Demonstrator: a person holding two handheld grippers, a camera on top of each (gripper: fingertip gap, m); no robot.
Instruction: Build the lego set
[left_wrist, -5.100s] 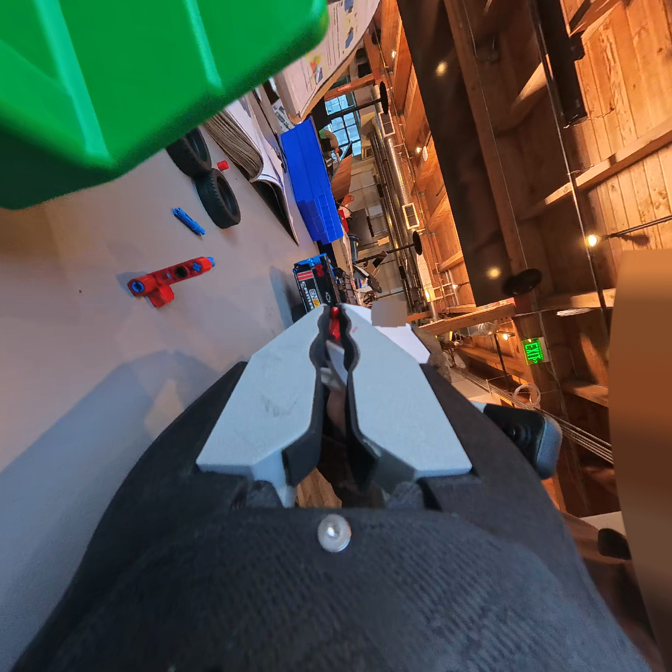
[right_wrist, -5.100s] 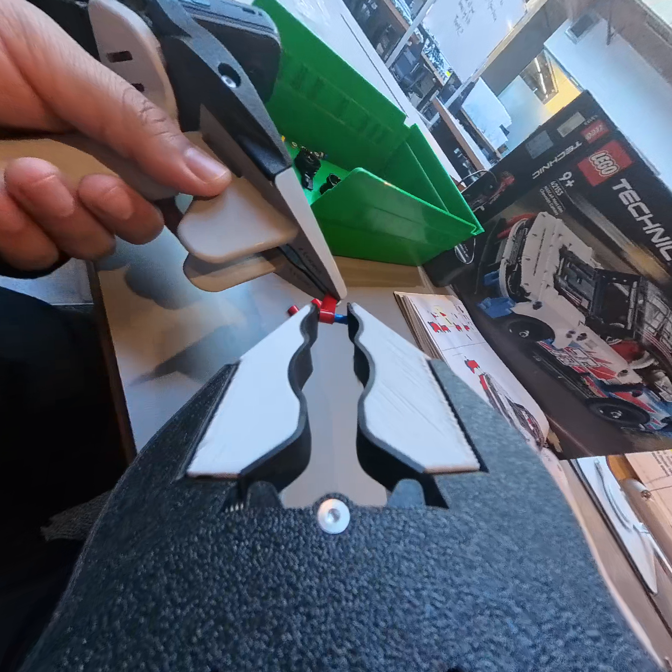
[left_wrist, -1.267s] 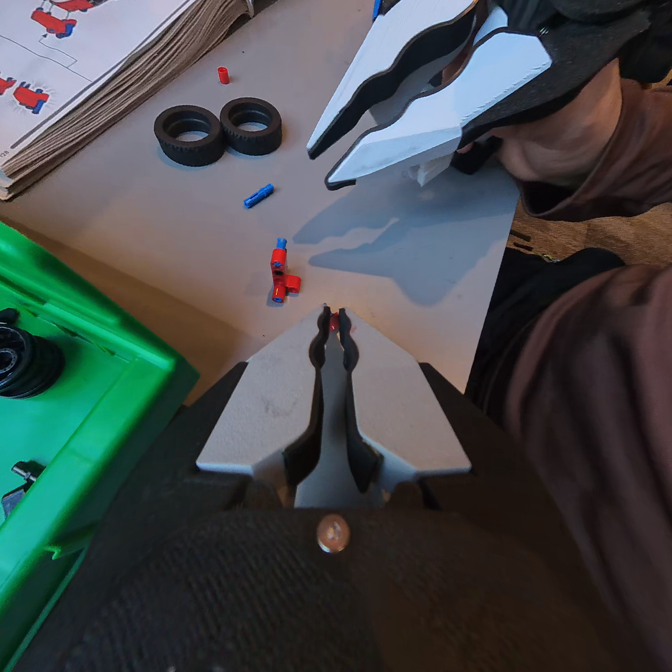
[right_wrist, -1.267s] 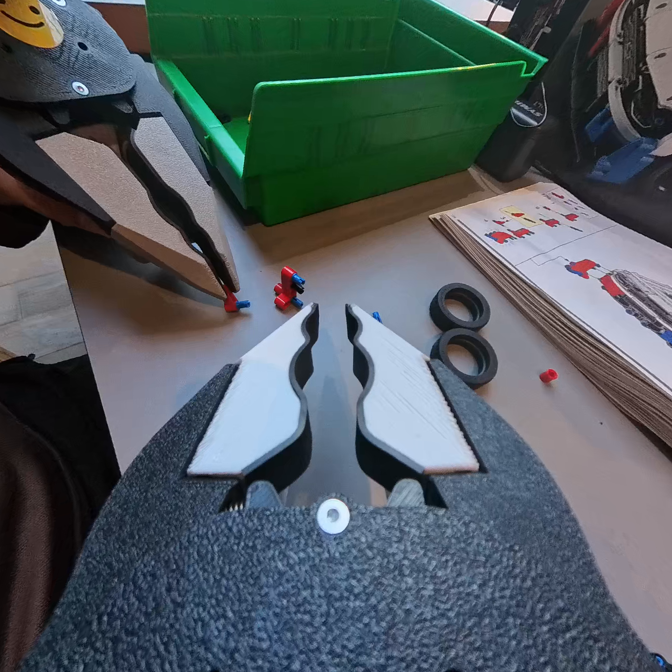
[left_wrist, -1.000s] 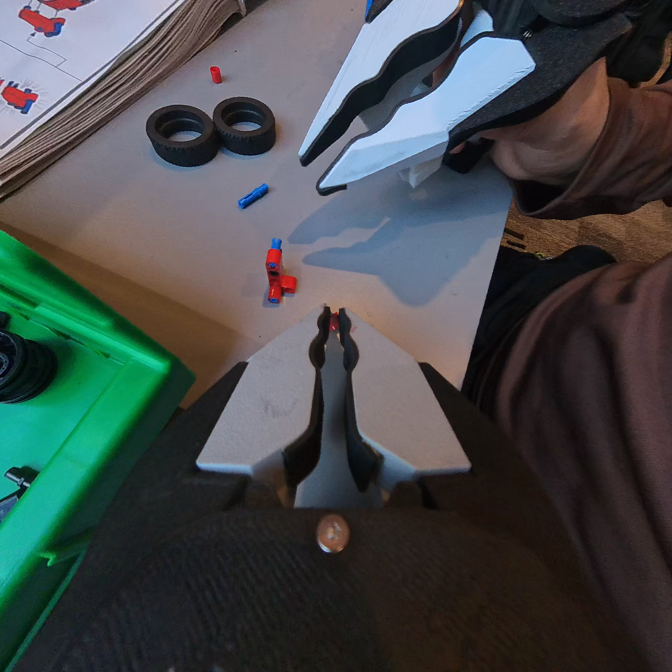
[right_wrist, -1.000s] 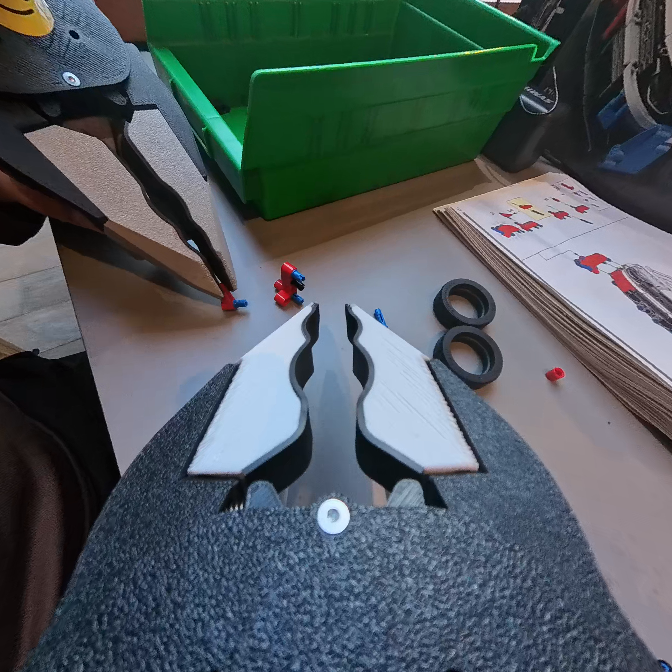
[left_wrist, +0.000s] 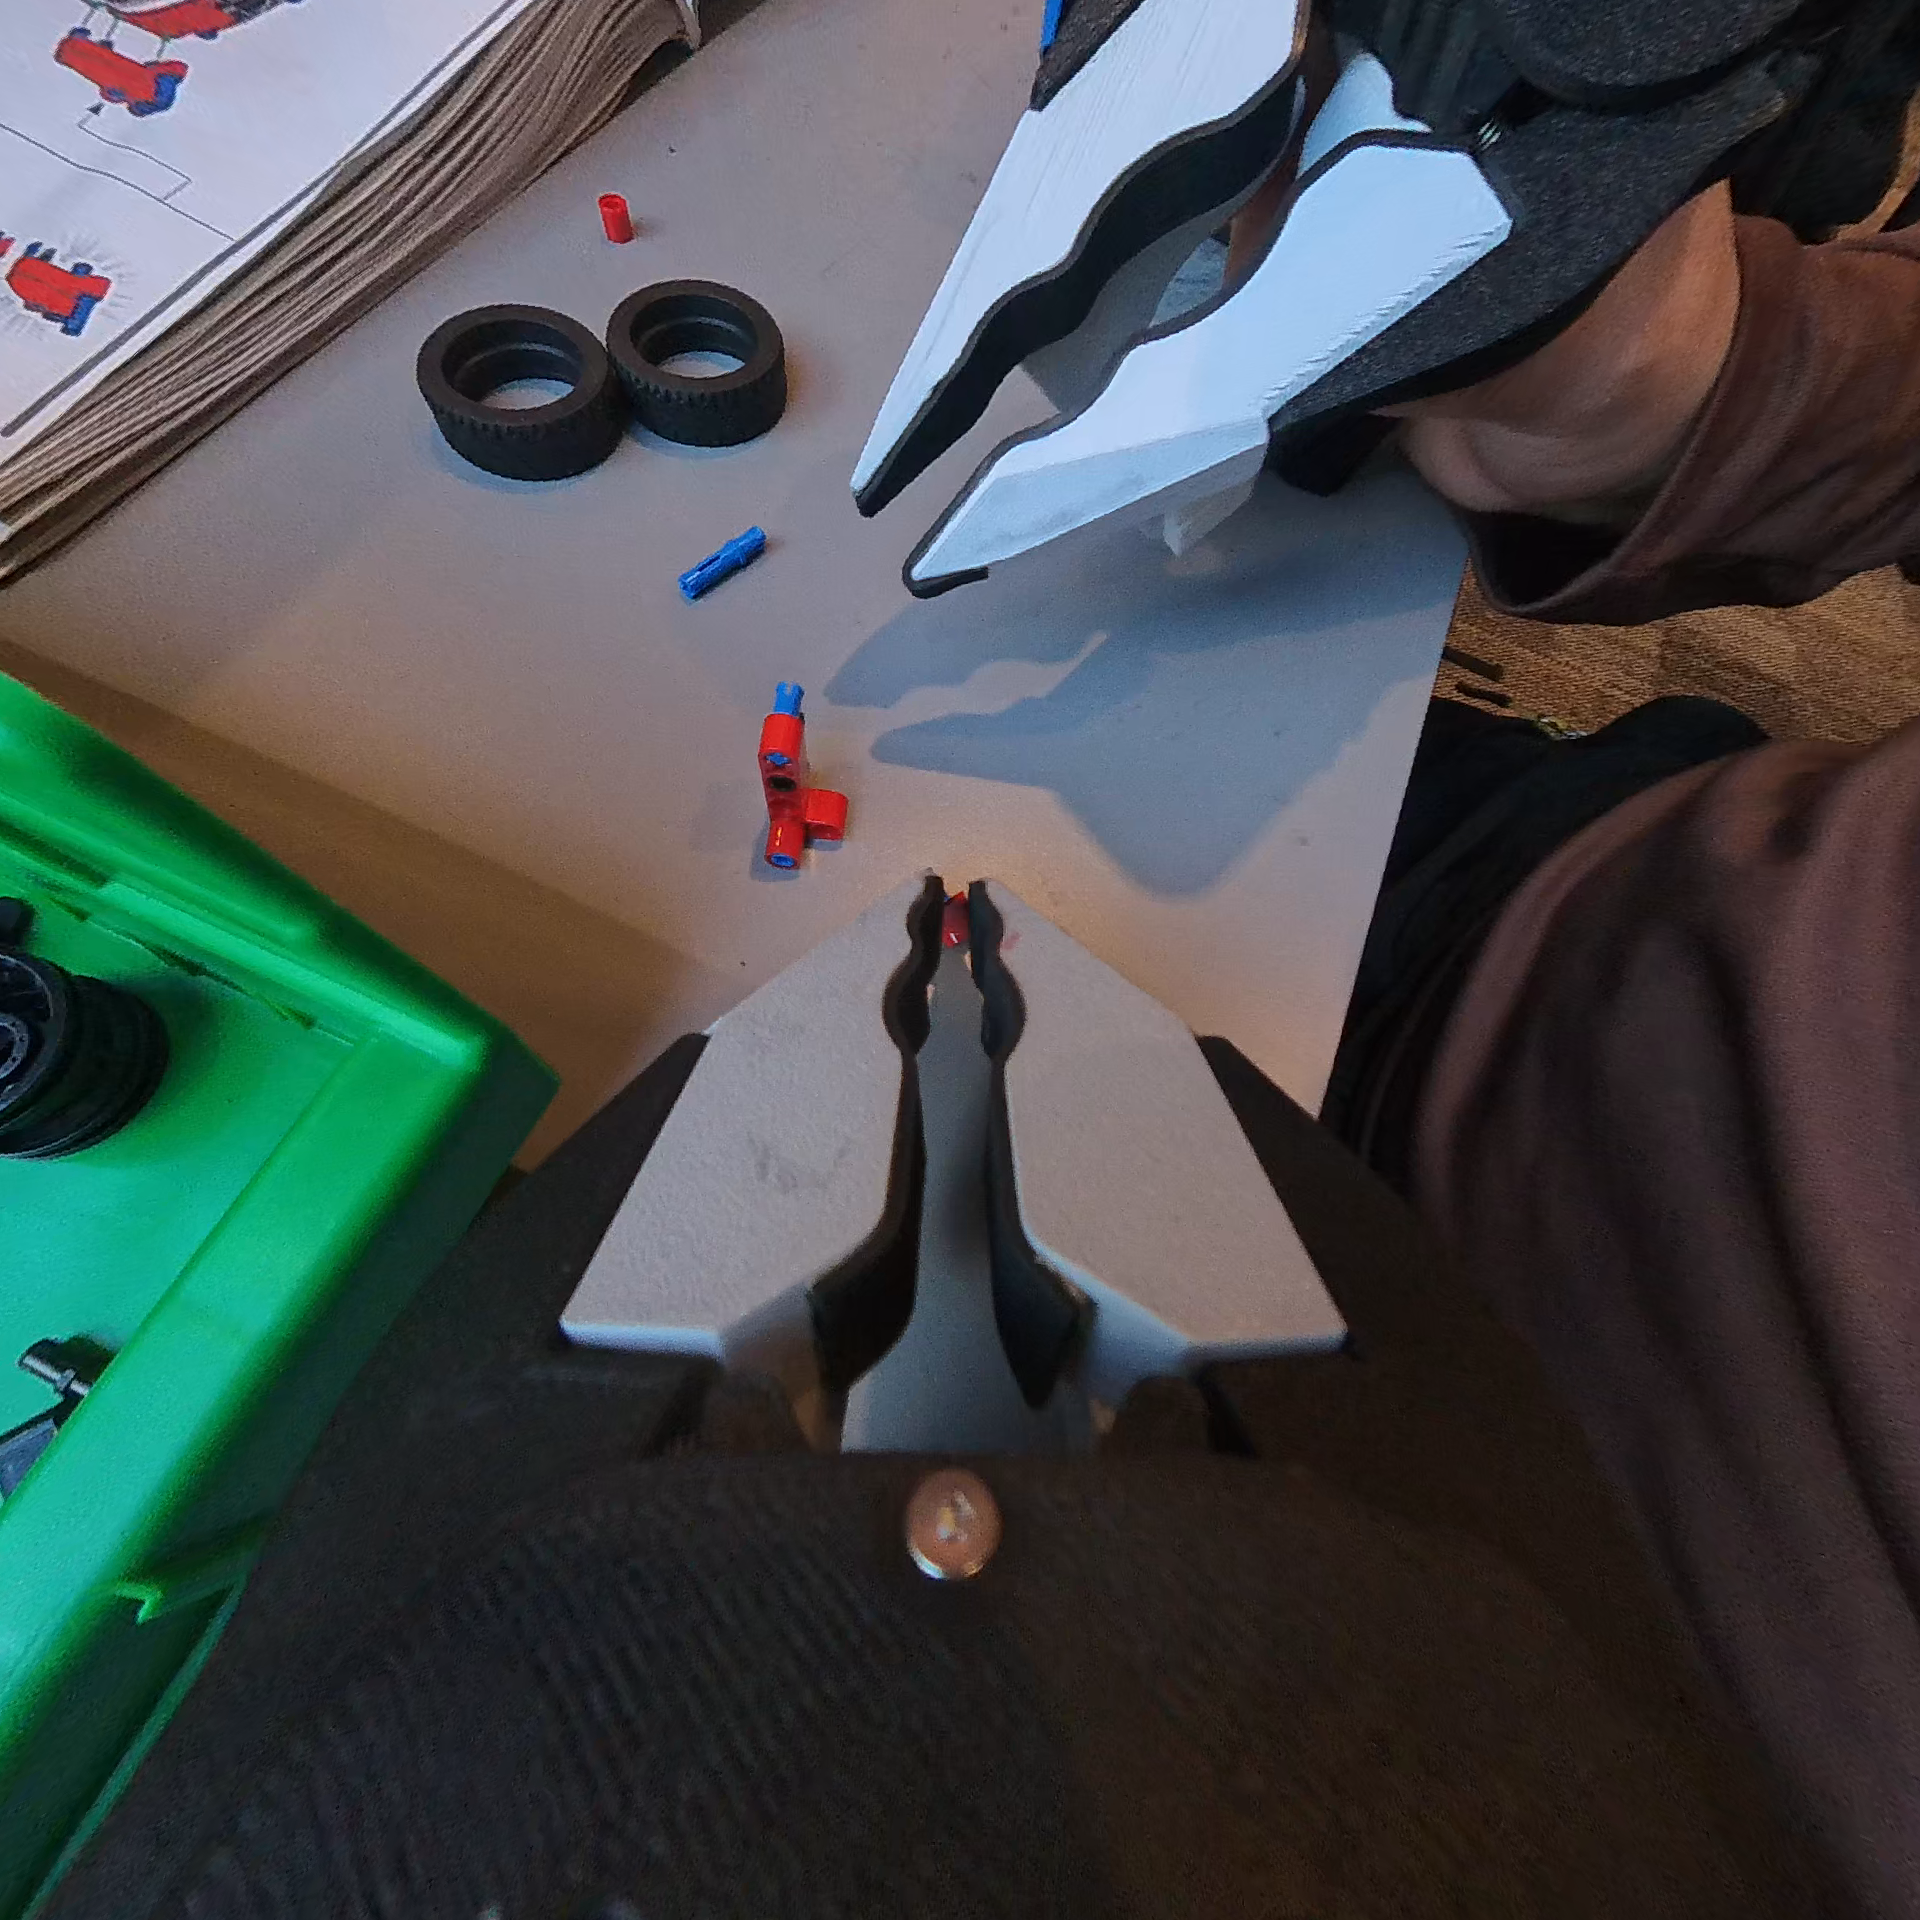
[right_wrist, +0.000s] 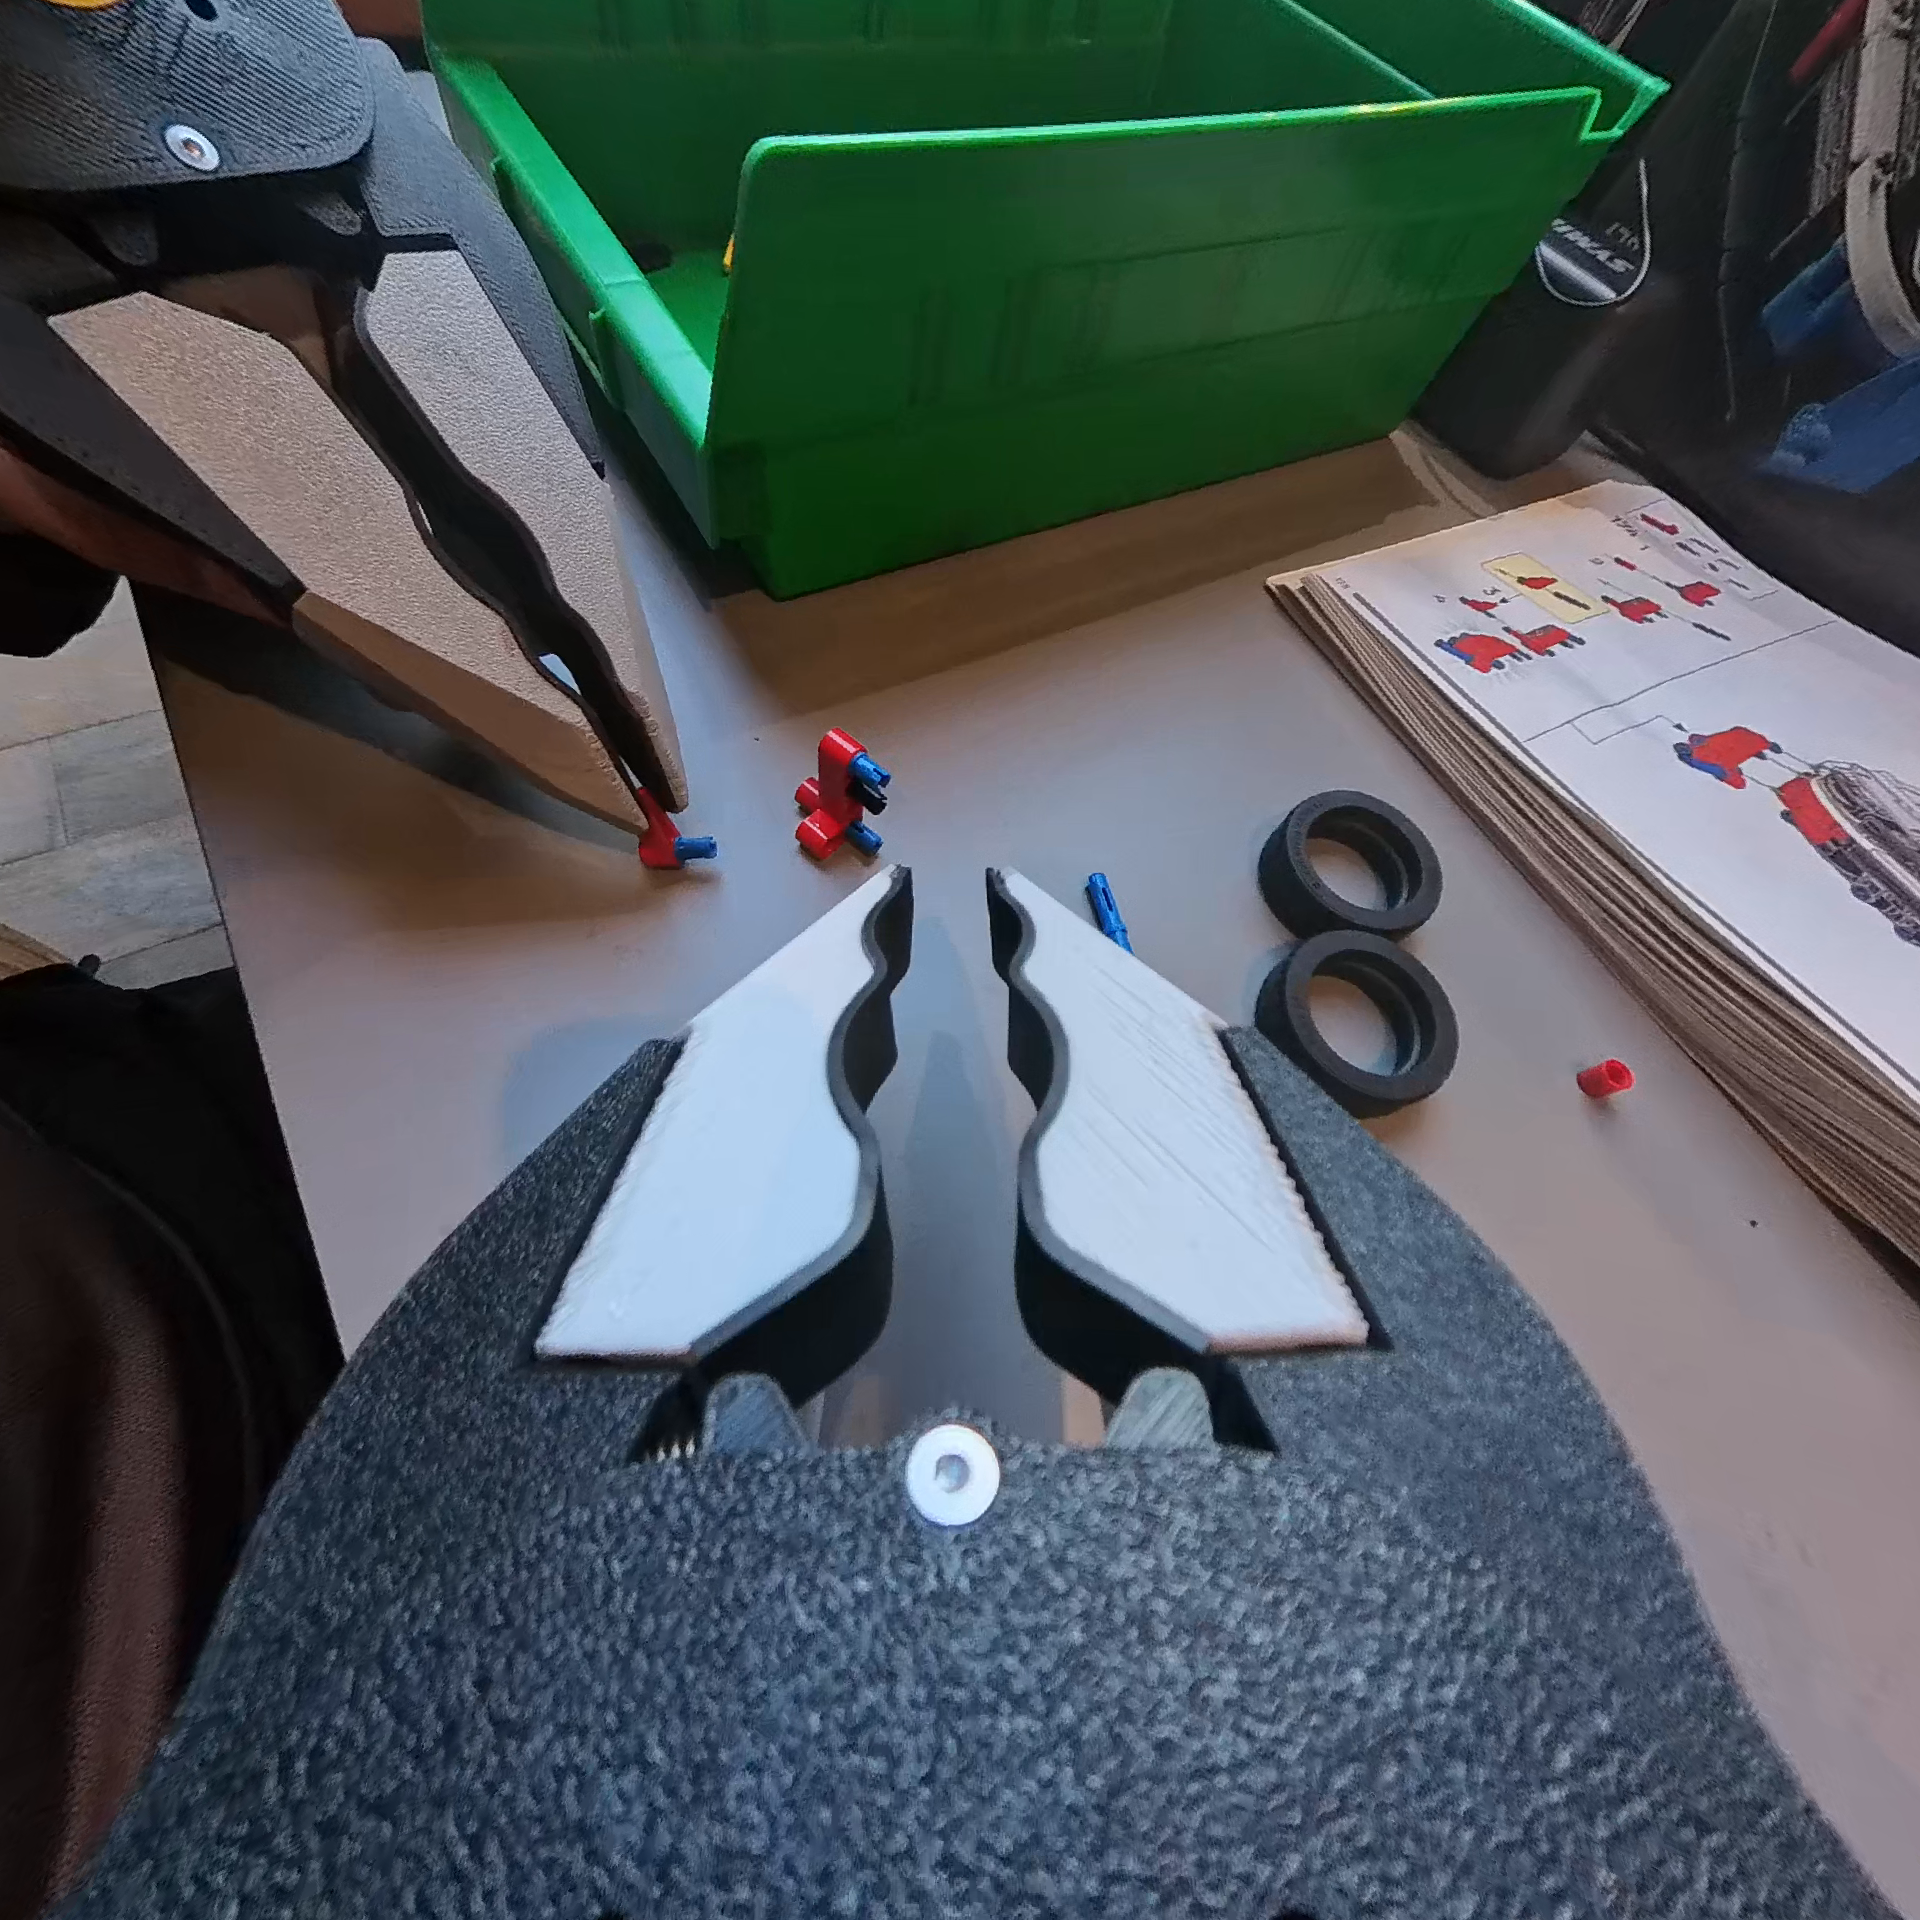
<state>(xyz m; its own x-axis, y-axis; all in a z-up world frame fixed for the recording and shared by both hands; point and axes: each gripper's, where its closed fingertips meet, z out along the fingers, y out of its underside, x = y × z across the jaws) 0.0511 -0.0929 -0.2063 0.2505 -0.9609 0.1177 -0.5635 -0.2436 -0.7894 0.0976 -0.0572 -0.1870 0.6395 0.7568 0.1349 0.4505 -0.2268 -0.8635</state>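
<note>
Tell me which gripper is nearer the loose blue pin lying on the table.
Right. The right gripper hangs open with its fingertip almost over the blue pin. The left gripper, shut on a small red piece, sits farther off, beyond the red assembly.

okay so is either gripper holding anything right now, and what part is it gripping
The left gripper pinches a small red piece with a blue pin by its red end, pin sticking out. The right gripper is open, empty.
</note>
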